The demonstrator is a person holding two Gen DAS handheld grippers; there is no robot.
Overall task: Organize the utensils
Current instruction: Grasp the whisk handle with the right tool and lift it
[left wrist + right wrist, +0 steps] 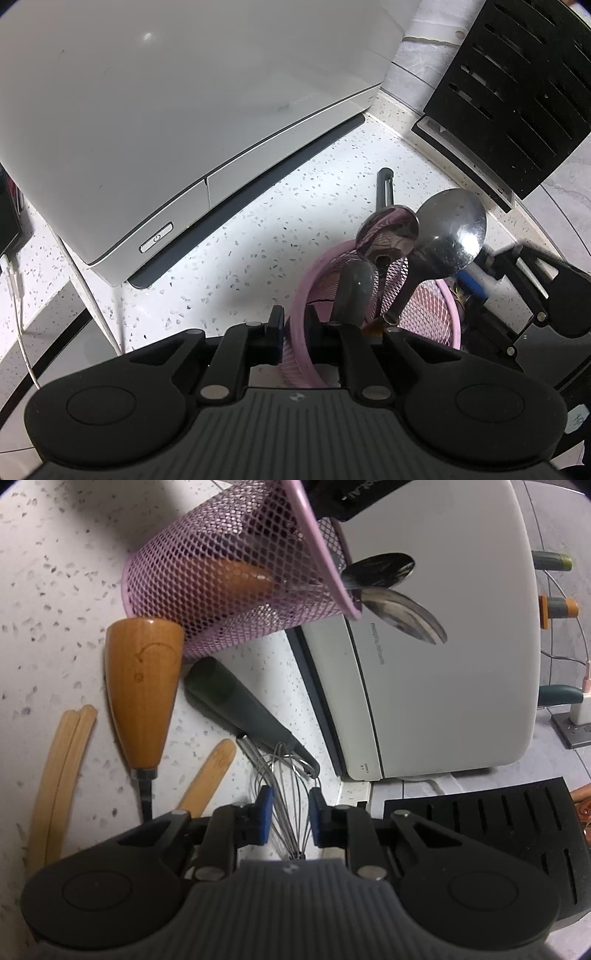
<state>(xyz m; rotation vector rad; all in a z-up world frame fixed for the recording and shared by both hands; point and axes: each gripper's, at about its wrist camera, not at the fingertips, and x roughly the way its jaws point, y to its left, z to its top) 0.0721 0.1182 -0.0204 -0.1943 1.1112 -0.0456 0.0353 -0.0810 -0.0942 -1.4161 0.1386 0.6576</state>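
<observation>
My left gripper [295, 330] is shut on the near rim of the pink mesh cup [432, 306]. Two metal spoons [450, 232] and a grey handle [354, 284] stand in that cup. In the right wrist view the cup [221, 572] stands on the counter with a wooden handle showing through its mesh. A whisk [236, 705] with a dark grey handle lies beside it. Its wire loops run between the blue pads [266, 814] of my right gripper [291, 814], which closes on them. The right gripper also shows at the right edge of the left wrist view.
A wooden-handled tool [144, 690] and pale wooden sticks [62, 760] lie on the speckled counter [55, 590] left of the whisk. A white appliance [443, 664] stands close behind. A black knife block [498, 819] sits to the right. Knife handles [557, 607] and a charger [580, 709] are farther right.
</observation>
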